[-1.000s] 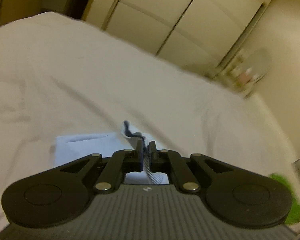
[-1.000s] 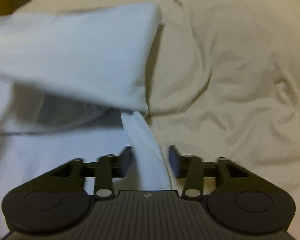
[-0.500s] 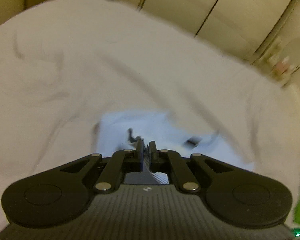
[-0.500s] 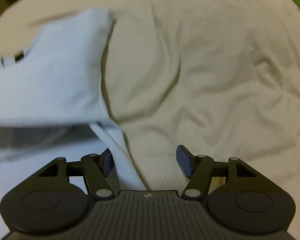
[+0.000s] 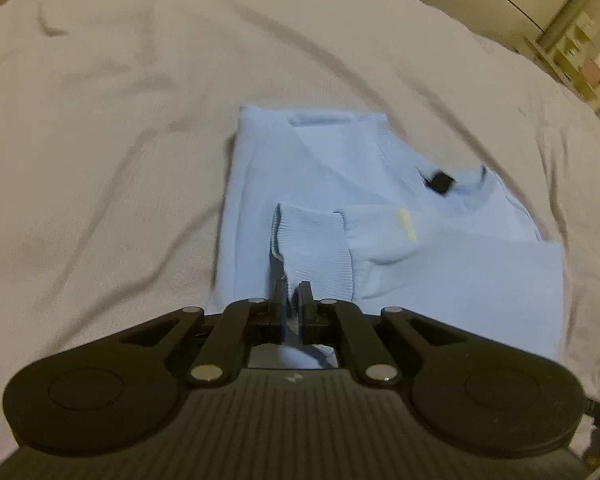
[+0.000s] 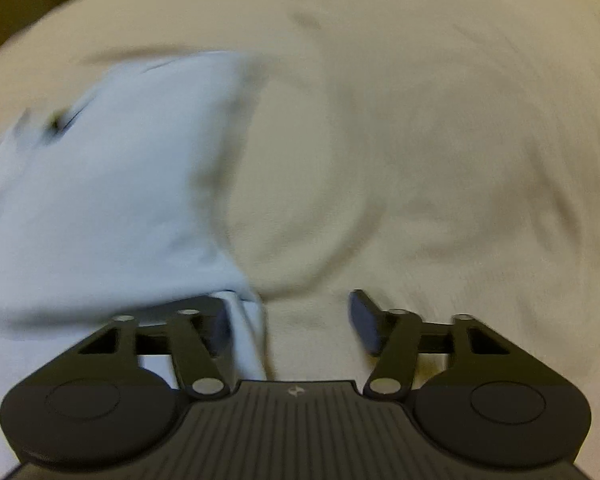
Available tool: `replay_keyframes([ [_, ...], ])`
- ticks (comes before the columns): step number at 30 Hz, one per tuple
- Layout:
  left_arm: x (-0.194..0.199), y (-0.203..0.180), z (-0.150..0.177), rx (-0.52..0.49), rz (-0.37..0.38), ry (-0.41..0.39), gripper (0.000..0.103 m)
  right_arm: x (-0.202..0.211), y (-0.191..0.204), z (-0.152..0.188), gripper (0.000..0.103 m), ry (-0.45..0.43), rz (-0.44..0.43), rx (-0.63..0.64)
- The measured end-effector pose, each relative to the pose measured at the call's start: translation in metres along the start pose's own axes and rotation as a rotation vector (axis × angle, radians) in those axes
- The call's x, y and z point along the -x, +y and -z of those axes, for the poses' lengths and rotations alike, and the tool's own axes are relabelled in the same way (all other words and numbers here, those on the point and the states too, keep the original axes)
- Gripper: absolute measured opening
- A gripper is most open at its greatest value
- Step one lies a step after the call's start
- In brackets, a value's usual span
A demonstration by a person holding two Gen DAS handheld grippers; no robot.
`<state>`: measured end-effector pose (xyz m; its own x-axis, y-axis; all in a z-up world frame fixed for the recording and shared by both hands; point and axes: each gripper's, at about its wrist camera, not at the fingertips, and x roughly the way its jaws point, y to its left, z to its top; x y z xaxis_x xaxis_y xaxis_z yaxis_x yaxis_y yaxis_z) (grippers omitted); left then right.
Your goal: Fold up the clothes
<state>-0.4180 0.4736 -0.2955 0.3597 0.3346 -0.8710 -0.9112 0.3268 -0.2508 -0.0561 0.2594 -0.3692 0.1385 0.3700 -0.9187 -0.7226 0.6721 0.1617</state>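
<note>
Sweater [image 5: 340, 168] cuff pinched by left gripper [image 5: 292, 304]

dim warm indoor light; fisheye-bent edges; right wrist view smeared by motion blur.

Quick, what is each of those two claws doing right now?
Left gripper: shut on the blue sweater, at its ribbed hem.
Right gripper: open, jaws just widened, gripping nothing.

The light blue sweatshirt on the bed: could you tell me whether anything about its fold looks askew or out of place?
Yes. The ribbed cuff lies crooked across the folded light blue sweatshirt, one corner pinched in the shut left gripper, so that sleeve is not laid flat. The bedsheet is creased. Nothing looks damaged.
</note>
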Motion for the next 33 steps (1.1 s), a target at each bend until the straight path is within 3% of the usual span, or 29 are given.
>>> replay_keyframes([
  [2,-0.005,0.002,0.009,-0.033,-0.032,0.016,0.002,-0.002,-0.020,0.004,0.068,0.028,-0.027,-0.129],
  [6,-0.012,0.015,0.011,-0.001,-0.065,0.051,0.002,0.009,-0.008,0.002,0.070,0.055,0.011,-0.029],
  [9,0.006,0.015,0.009,0.014,-0.055,0.005,0.002,0.025,0.000,0.002,0.069,0.054,0.063,0.056],
  [13,0.029,-0.002,0.005,-0.049,-0.014,-0.072,0.002,0.059,0.026,0.003,0.068,-0.075,0.084,0.165],
  [17,0.008,-0.034,0.001,-0.184,0.002,-0.063,0.004,0.056,0.047,-0.017,0.064,-0.157,-0.015,0.201],
  [19,-0.019,-0.041,0.003,-0.213,-0.022,-0.018,0.008,0.035,0.053,-0.027,0.053,-0.134,-0.047,0.200],
  [21,-0.042,-0.039,0.007,-0.220,-0.086,0.055,0.013,0.010,0.048,-0.030,0.052,-0.049,-0.009,0.182],
  [23,-0.032,-0.035,0.010,-0.209,-0.101,0.048,0.012,-0.005,0.036,-0.032,0.052,0.038,0.036,0.111],
  [24,-0.025,-0.033,0.012,-0.203,-0.106,0.041,0.012,0.001,0.031,-0.031,0.052,0.032,0.030,0.072],
  [29,0.029,-0.009,0.041,-0.232,-0.094,0.026,0.012,0.059,0.023,-0.012,0.053,-0.075,0.016,0.063],
  [33,0.048,0.009,0.094,-0.290,-0.065,0.119,0.012,0.082,0.022,0.044,0.052,-0.001,-0.026,0.139],
])
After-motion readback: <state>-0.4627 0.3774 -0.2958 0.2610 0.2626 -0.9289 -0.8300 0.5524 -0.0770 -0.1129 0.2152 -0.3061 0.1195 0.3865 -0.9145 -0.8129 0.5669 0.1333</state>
